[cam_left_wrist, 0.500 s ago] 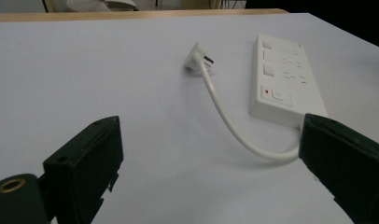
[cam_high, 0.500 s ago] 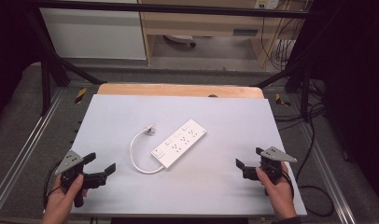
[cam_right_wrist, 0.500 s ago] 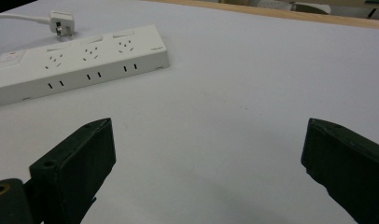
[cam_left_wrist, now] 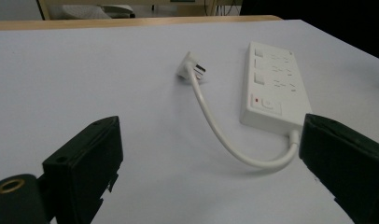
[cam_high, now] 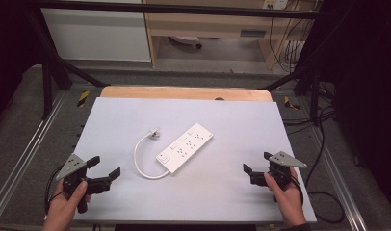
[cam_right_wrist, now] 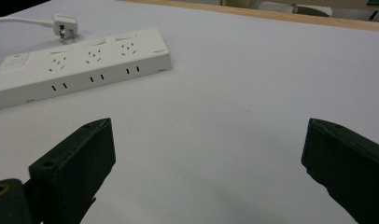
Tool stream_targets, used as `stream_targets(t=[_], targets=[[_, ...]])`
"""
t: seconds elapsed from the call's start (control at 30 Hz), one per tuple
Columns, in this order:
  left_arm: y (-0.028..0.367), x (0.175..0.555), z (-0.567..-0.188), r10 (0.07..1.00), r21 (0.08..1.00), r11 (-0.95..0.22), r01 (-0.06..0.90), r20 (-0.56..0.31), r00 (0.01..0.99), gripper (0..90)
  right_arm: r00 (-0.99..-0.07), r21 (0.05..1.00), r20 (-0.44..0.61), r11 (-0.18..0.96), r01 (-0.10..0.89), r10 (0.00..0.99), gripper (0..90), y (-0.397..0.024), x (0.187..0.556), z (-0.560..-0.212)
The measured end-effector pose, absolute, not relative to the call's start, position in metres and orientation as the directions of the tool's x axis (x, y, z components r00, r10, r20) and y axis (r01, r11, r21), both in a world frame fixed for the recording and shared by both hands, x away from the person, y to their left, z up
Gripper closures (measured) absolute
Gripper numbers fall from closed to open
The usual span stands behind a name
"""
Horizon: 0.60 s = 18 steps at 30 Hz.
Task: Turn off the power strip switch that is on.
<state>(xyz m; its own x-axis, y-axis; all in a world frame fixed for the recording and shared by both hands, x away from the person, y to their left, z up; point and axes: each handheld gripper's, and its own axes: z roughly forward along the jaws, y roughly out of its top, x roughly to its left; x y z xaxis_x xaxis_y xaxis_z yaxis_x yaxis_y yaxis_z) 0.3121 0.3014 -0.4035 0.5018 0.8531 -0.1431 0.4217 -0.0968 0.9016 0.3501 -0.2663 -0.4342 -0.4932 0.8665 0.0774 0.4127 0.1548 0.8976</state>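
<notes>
A lab-style recording station, not a home.

The pale counter (cam_high: 232, 202) stood inside a black metal frame (cam_high: 49, 77), with cables (cam_high: 323, 120) trailing over grey carpet (cam_high: 20, 120), yellow-black hazard tape (cam_high: 83, 97) on the floor and plain wooden cabinets (cam_high: 217, 24) behind, under dim light.

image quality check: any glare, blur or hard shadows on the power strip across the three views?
High view: even, soft light, power strip slightly soft but legible, no glare, dark surroundings. Left gripper view: strip sharp, cable casts a faint shadow, the left hand-held gripper jaws close up and a little blurred. Right gripper view: sockets crisp, plug clear, the right hand-held gripper jaws dark and soft.
</notes>
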Motion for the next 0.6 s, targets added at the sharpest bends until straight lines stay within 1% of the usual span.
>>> stream_targets(t=[0.07, 0.1, 0.2, 0.5, 0.6], targets=[[0.3, 0.314, -0.402, 0.851, 0.897, -0.094, 0.432, -0.153, 0.503, 6.1, -0.494, 0.898, 0.078, 0.155, 0.413, 0.866, 3.2, -0.266, 0.35, -0.434], [0.299, 0.317, -0.399, 0.848, 0.885, -0.088, 0.457, -0.174, 0.5, 6.1, -0.494, 0.898, 0.078, 0.154, 0.413, 0.866, 3.2, -0.266, 0.35, -0.434], [0.297, 0.32, -0.395, 0.847, 0.882, -0.087, 0.463, -0.179, 0.5, 6.2, -0.495, 0.899, 0.078, 0.154, 0.411, 0.865, 3.2, -0.267, 0.35, -0.434], [0.292, 0.332, -0.387, 0.857, 0.849, -0.137, 0.511, -0.158, 0.491, 6.7, -0.491, 0.893, 0.081, 0.156, 0.423, 0.867, 3.0, -0.266, 0.35, -0.435], [0.29, 0.335, -0.384, 0.849, 0.842, -0.143, 0.519, -0.165, 0.501, 6.7, -0.491, 0.892, 0.083, 0.155, 0.425, 0.867, 3.0, -0.266, 0.351, -0.436]])
